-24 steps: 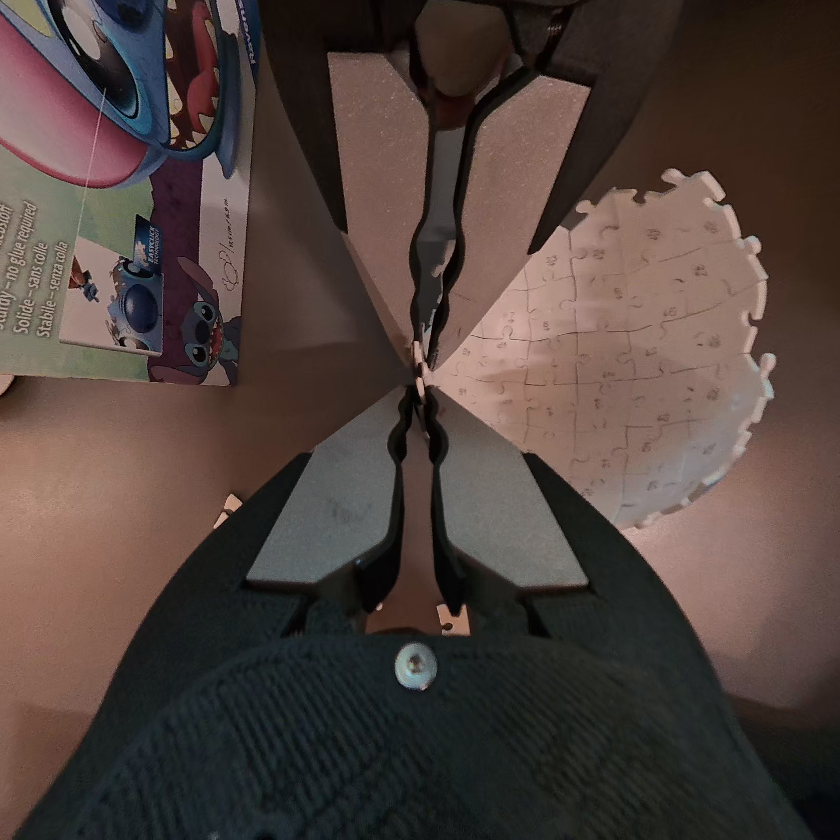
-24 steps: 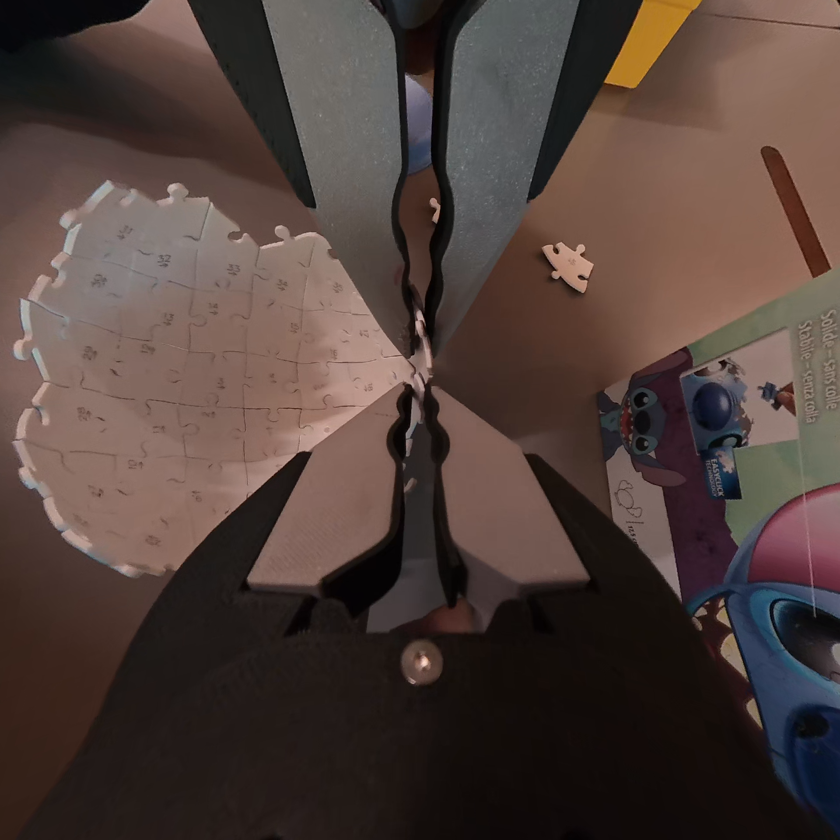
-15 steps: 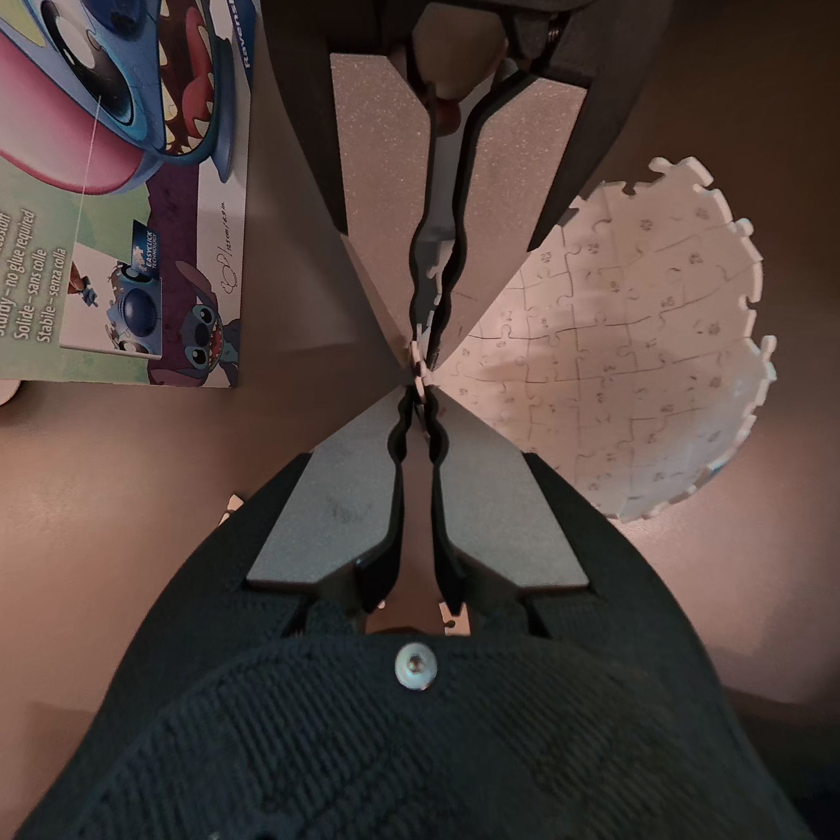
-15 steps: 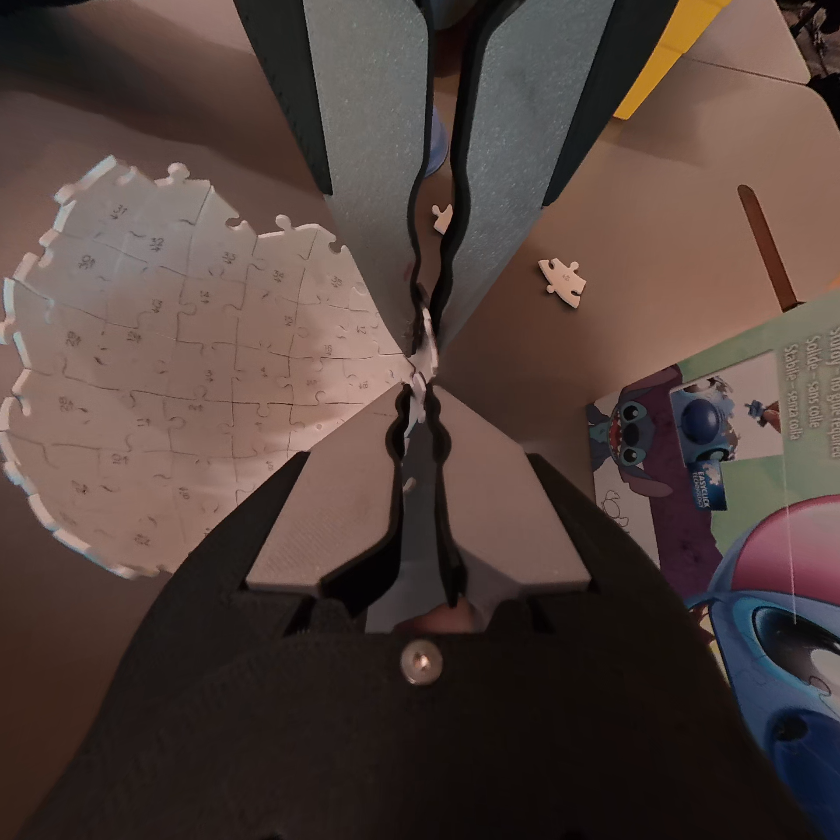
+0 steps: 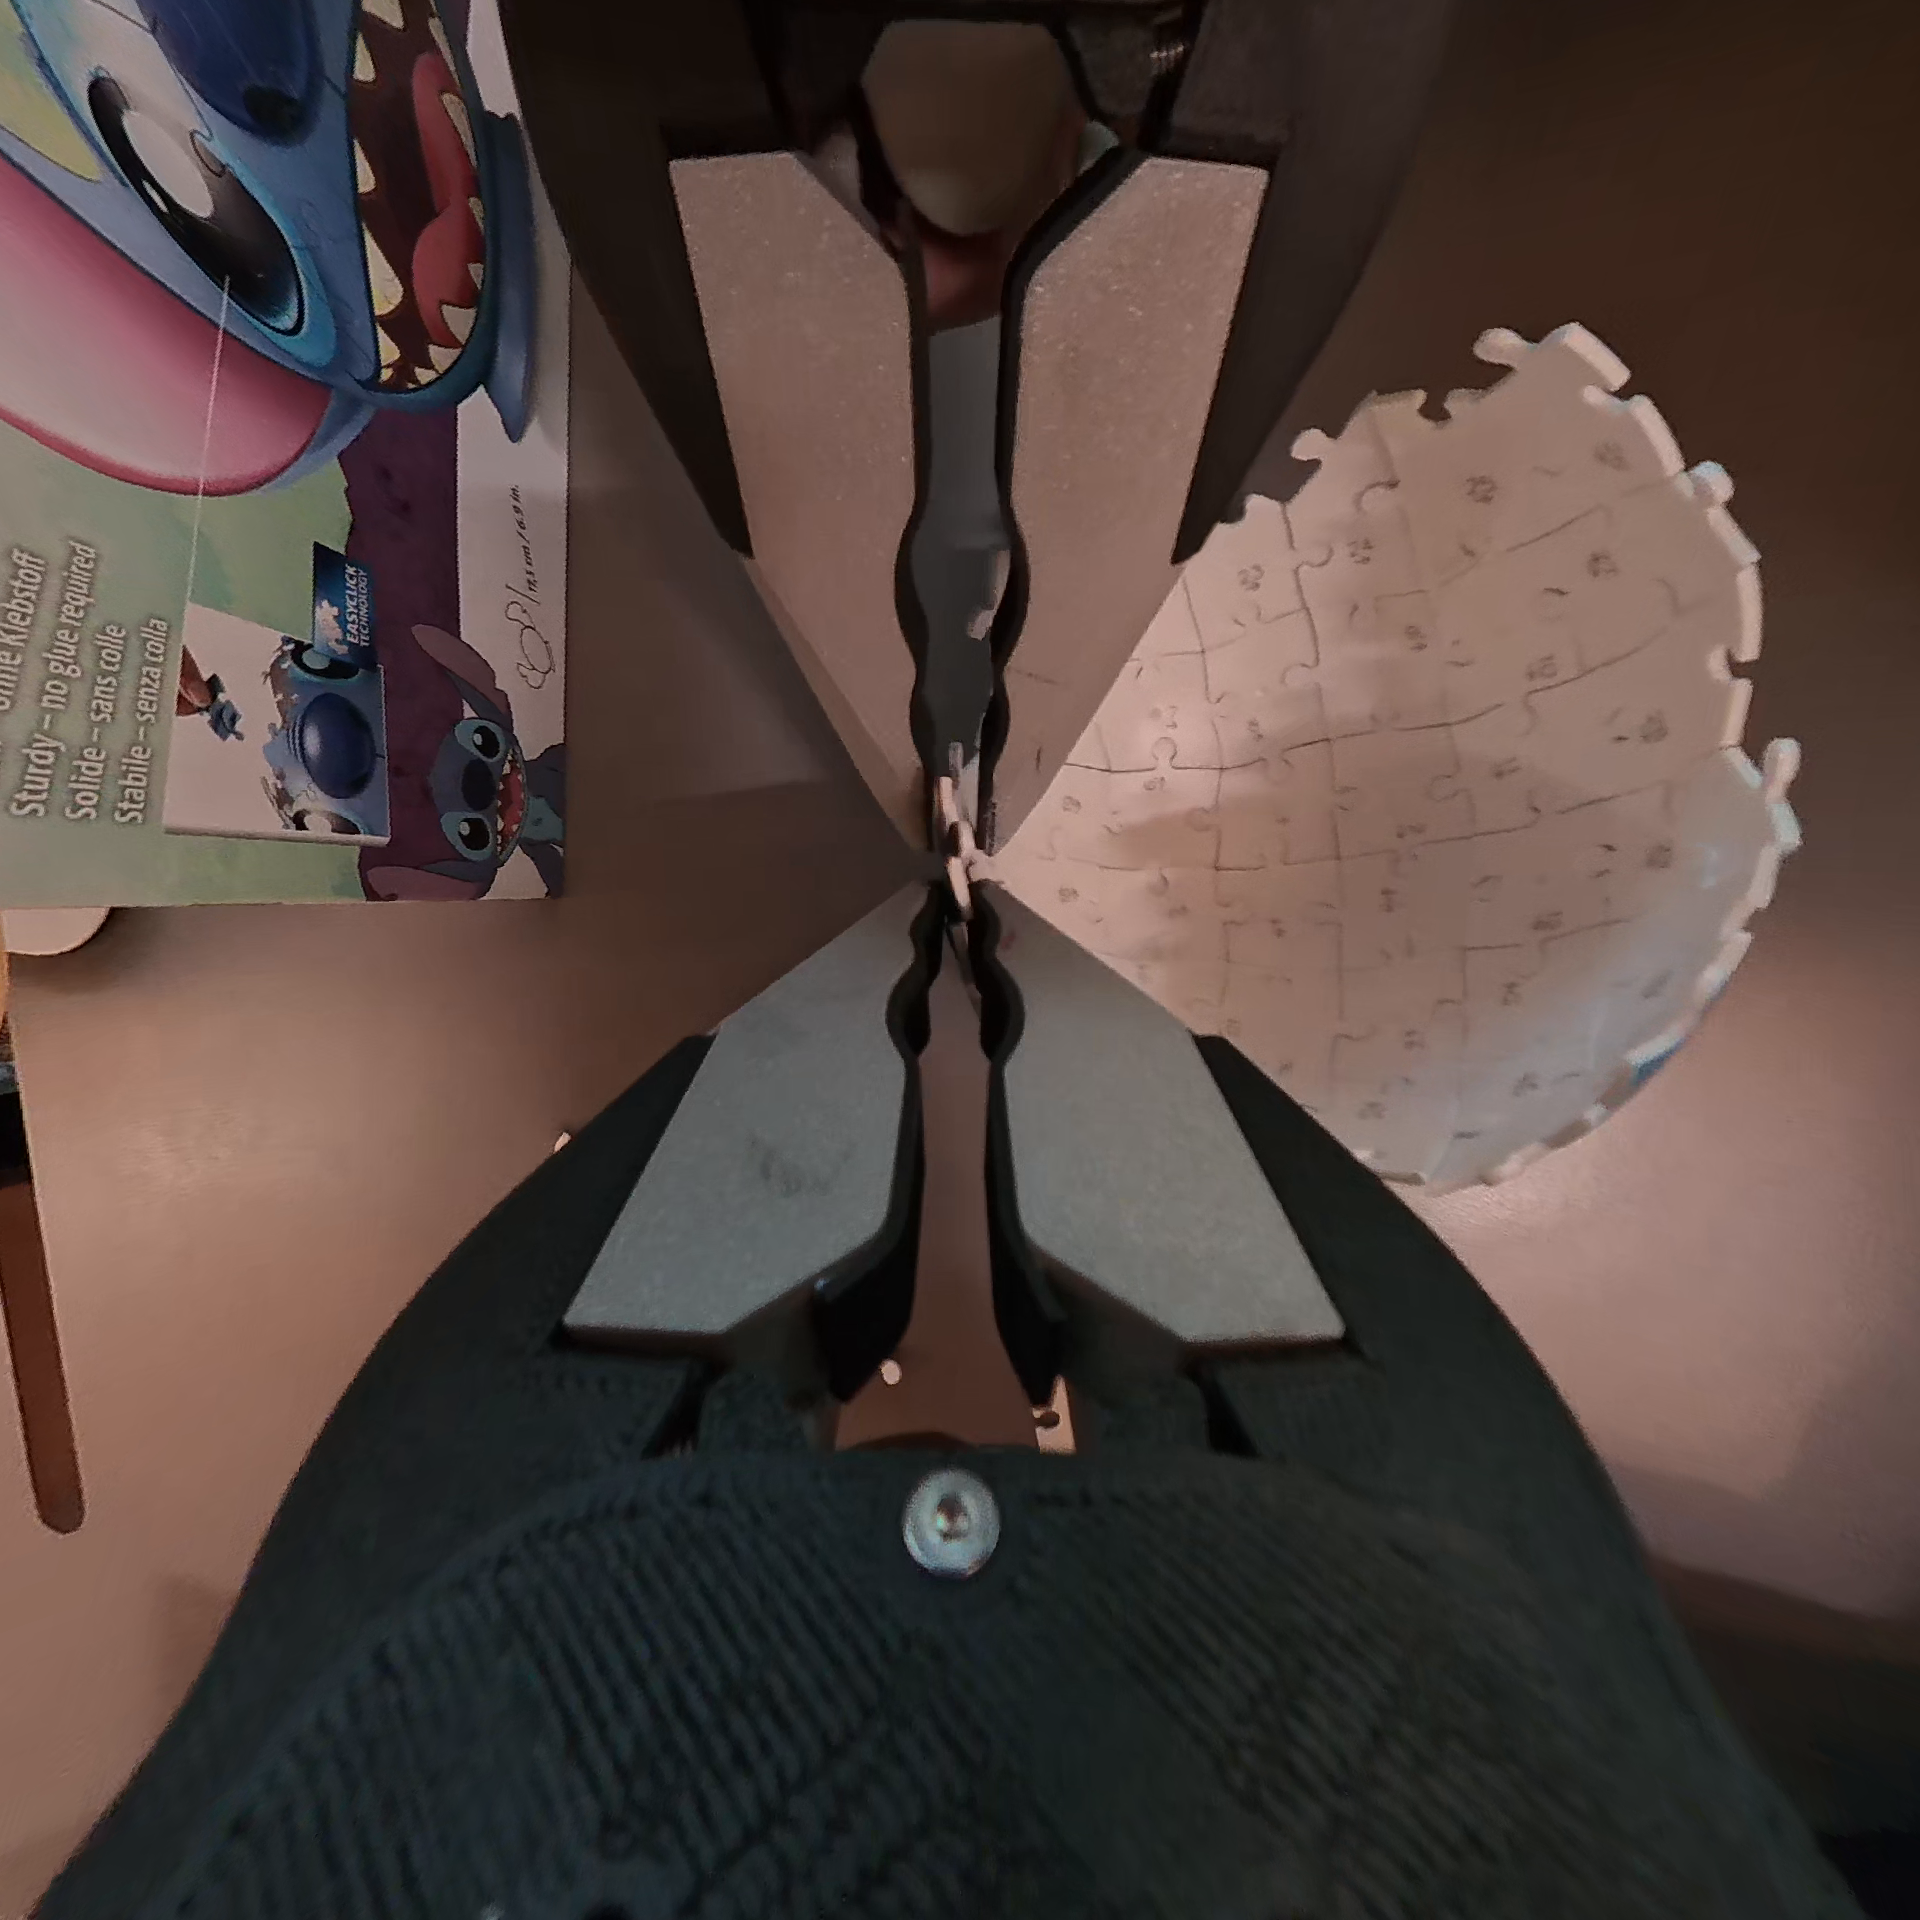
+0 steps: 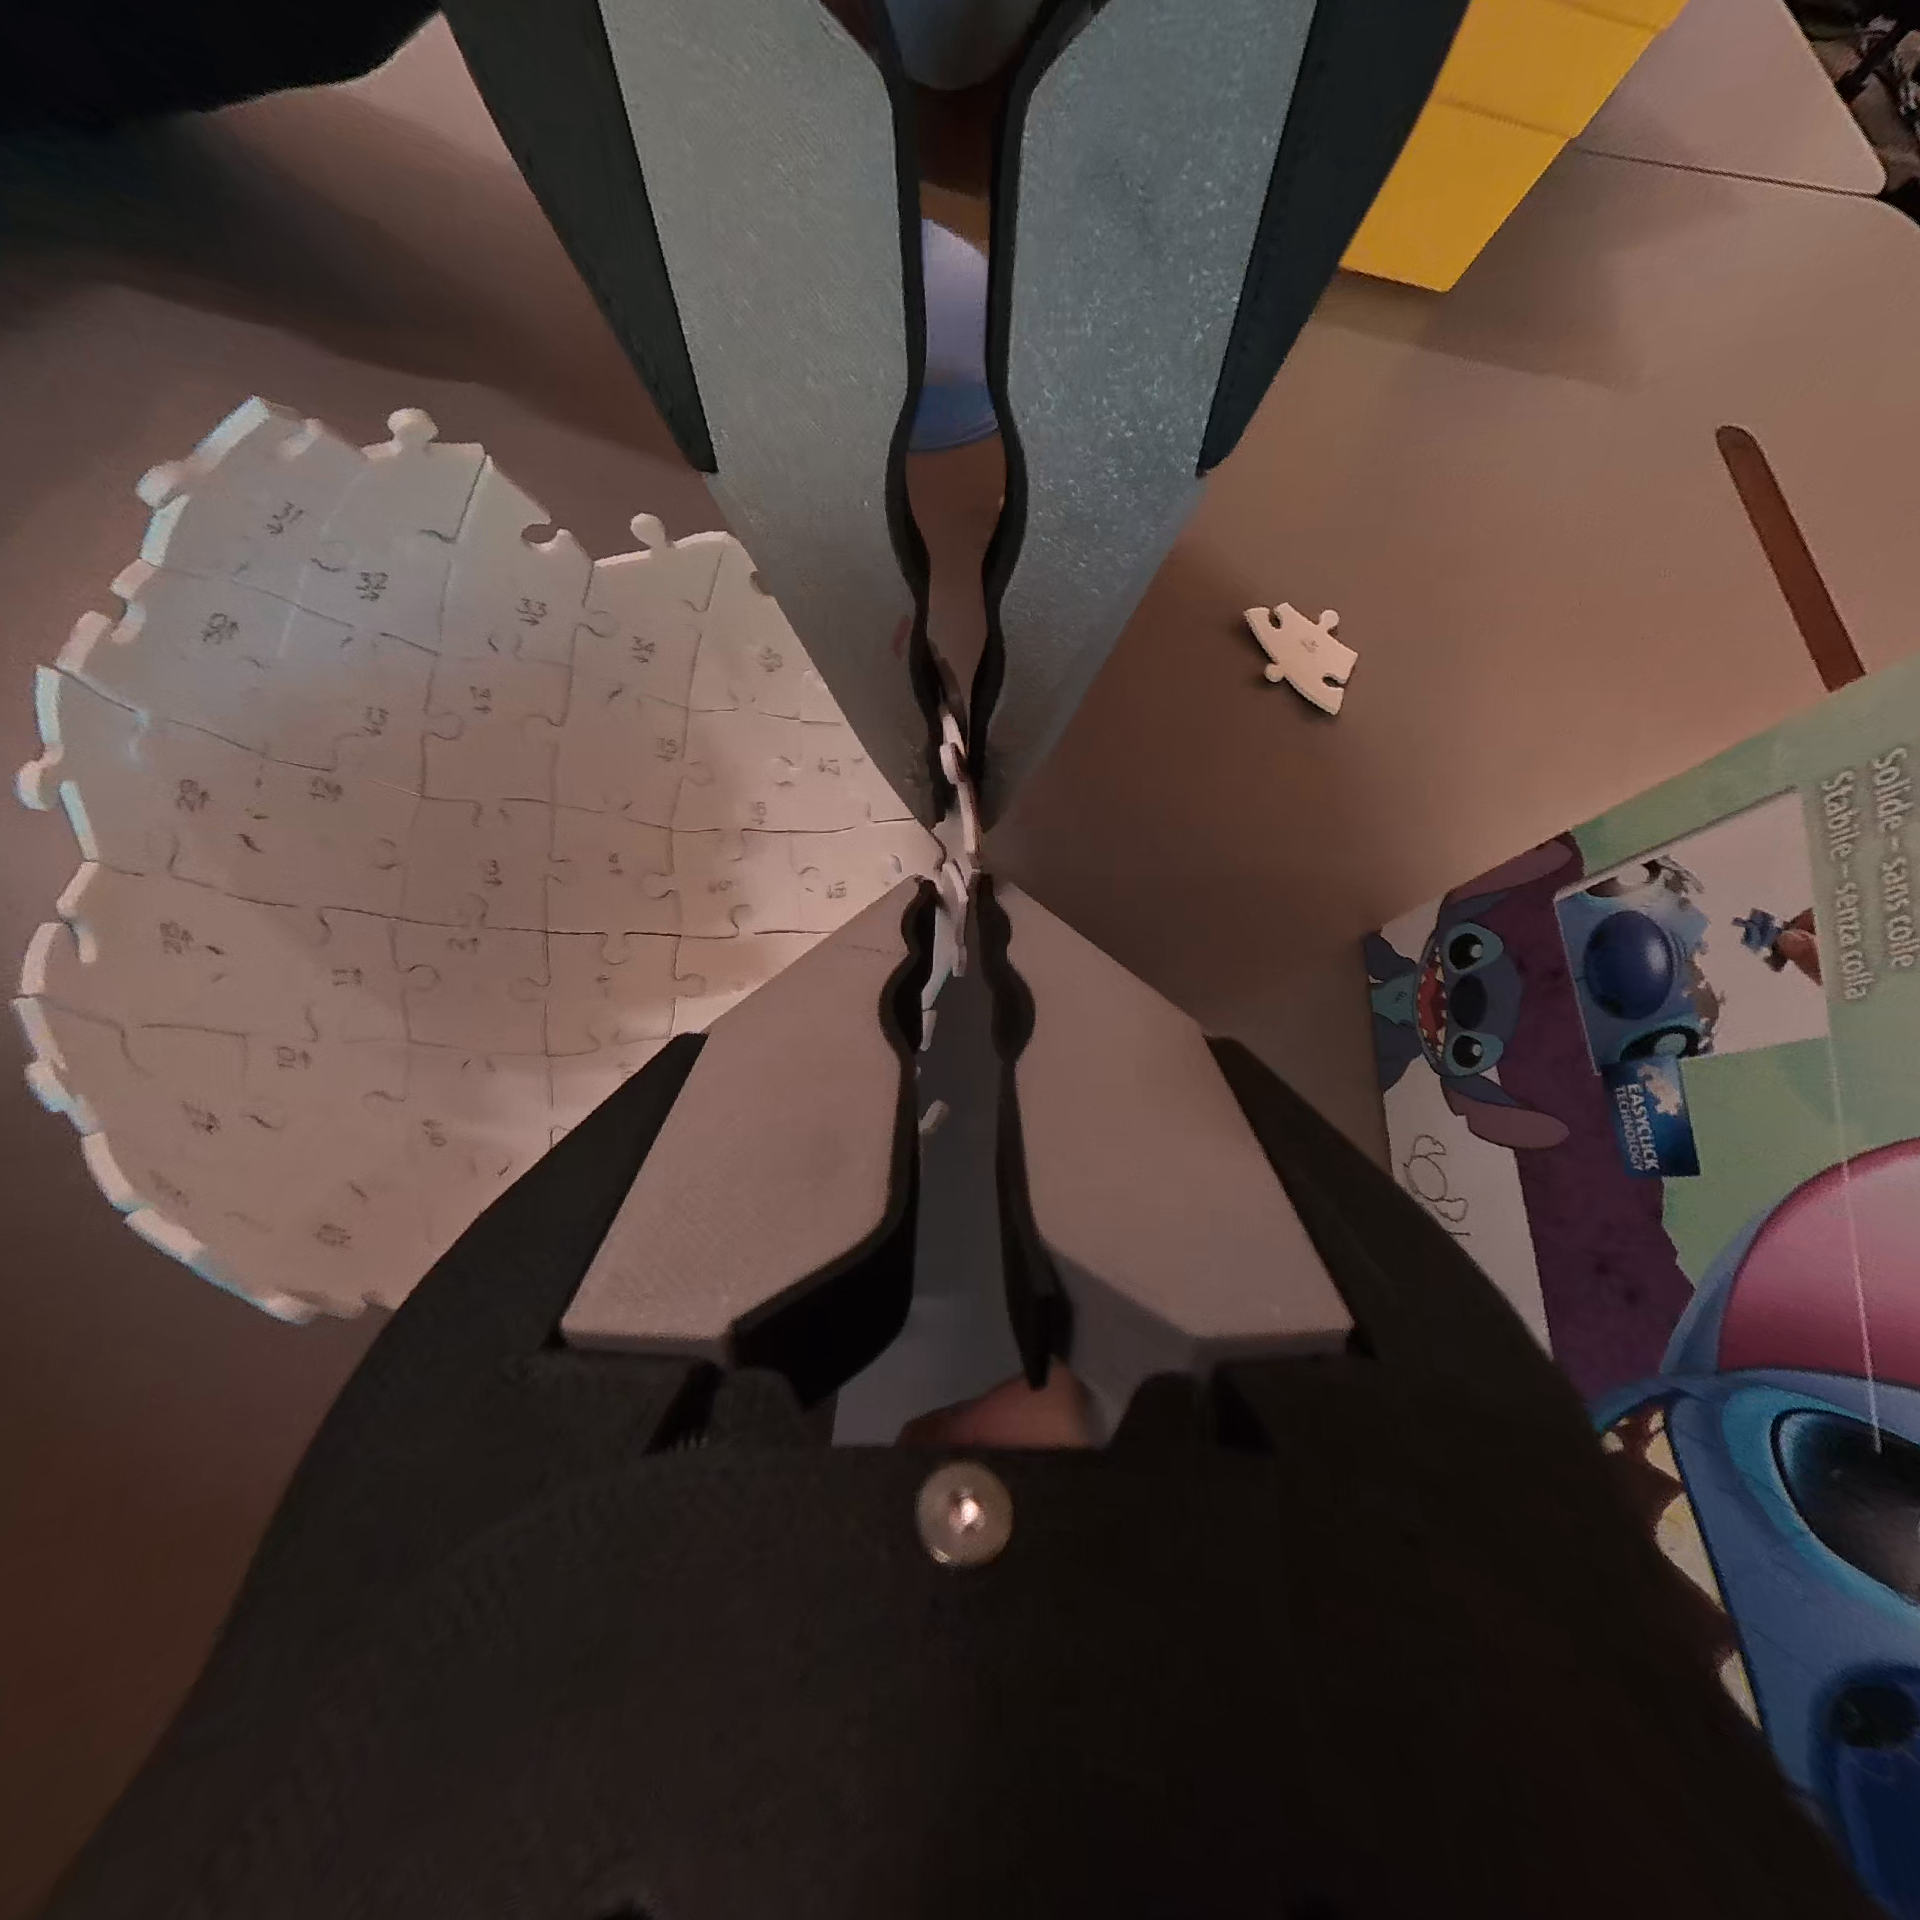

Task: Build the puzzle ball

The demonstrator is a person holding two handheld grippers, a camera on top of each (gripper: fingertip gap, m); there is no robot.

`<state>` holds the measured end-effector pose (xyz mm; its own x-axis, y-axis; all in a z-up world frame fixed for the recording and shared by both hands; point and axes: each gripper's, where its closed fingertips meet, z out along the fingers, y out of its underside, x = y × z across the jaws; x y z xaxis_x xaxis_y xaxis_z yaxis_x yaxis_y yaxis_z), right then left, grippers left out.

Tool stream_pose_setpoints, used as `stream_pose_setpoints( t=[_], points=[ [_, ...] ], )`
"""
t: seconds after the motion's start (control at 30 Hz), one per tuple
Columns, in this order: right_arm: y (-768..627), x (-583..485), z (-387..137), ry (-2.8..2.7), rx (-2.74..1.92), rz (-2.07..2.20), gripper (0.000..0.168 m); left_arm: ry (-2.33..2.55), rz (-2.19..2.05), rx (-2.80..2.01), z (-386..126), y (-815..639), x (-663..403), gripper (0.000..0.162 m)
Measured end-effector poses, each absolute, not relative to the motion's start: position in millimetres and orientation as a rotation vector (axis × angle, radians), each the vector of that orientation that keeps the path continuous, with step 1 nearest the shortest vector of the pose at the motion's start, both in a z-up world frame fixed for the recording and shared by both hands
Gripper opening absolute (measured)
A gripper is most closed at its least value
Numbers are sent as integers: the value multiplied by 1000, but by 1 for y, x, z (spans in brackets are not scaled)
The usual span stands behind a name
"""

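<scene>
The half-built puzzle ball (image 5: 1455, 790) is a white bowl of joined numbered pieces, seen from the inside. It hangs to the right of the tips in the left wrist view and to the left in the right wrist view (image 6: 416, 883). My left gripper (image 5: 954, 909) is shut on the bowl's rim. My right gripper (image 6: 956, 914) is shut on the same rim from the opposite side. The two meet tip to tip, and each shows in the other's view, right gripper (image 5: 961, 800) and left gripper (image 6: 951, 748). A white rim piece (image 6: 951, 764) sits between the tips.
The picture box (image 5: 260, 520) lies flat on the brown table (image 5: 312, 1143), also in the right wrist view (image 6: 1662, 1039). A loose white piece (image 6: 1304, 657) lies near it. A yellow box (image 6: 1486, 135) and a brown stick (image 6: 1787, 561) are farther off. The tips of both grippers are at nearly the same place. Left tips and right tips are each some 35 cm from the brown stick (image 6: 1787, 561).
Both grippers stay clamped tip to tip on the rim. The bowl has swung slightly with them, and the box and table have shifted a little in both views.
</scene>
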<state>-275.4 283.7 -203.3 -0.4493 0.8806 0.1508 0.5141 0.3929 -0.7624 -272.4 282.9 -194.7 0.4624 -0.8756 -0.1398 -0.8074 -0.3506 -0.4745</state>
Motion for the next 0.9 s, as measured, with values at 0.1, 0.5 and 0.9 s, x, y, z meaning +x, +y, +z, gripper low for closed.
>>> stream_pose_setpoints(
  t=[0.1, 0.5, 0.9],
  points=[
    [284, -276, -204, -2106, -1187, 879, 8, 1405, -190, -2230, -195, 282, -271, 2],
    [278, -275, -205, -2139, -1176, 948, 2, 1421, -210, -2227, -194, 279, -270, 2],
    [276, -277, -204, -2123, -1234, 995, 2, 1394, -215, -2243, -193, 279, -271, 1]
  ],
)
